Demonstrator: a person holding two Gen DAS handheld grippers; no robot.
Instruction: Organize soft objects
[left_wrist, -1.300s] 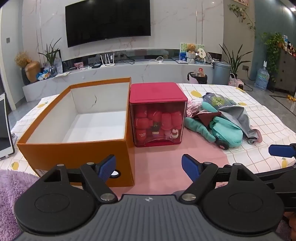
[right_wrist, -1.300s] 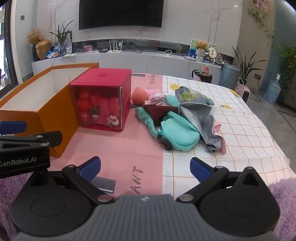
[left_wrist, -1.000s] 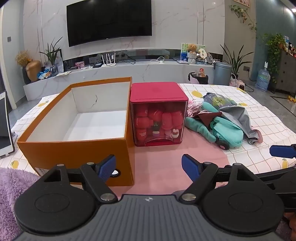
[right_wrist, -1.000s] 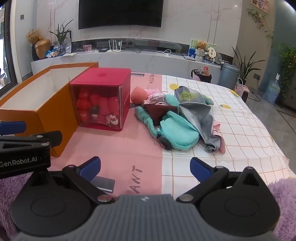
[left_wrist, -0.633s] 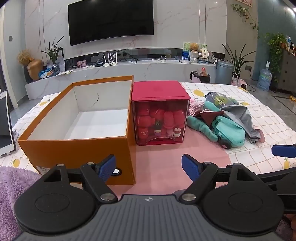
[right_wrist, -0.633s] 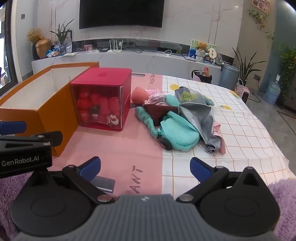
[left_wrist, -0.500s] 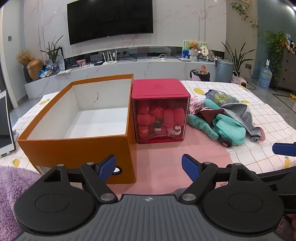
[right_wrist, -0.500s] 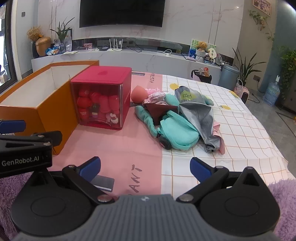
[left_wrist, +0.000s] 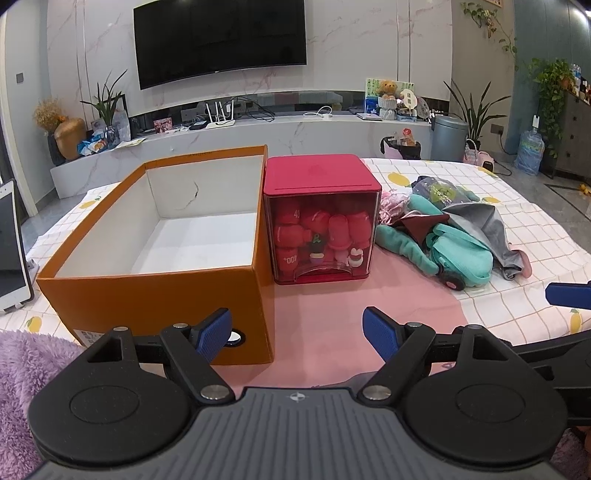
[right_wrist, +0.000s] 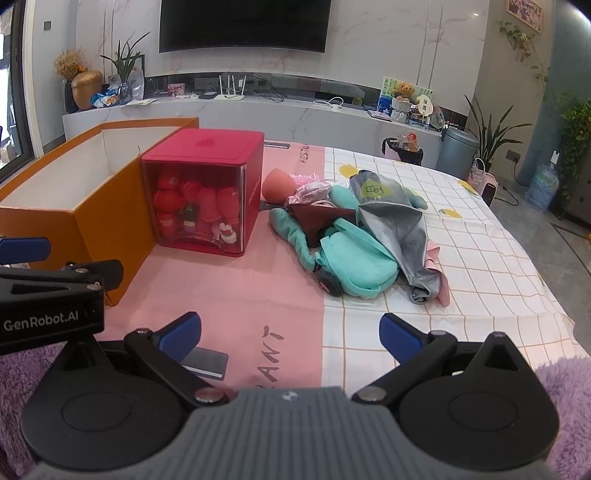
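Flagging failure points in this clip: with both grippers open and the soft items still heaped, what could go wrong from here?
1. The teal pouch, grey garment and maroon cloth overlap, so the right gripper may drag several at once.
2. The red-lidded clear box stands against the orange box, so a carried item could snag it.

Open orange cardboard box, white inside, touching a red cube container with clear front holding red pieces. Right of it: heap of teal, grey and maroon soft fabric items. Left gripper, blue pads spread, holding nothing.
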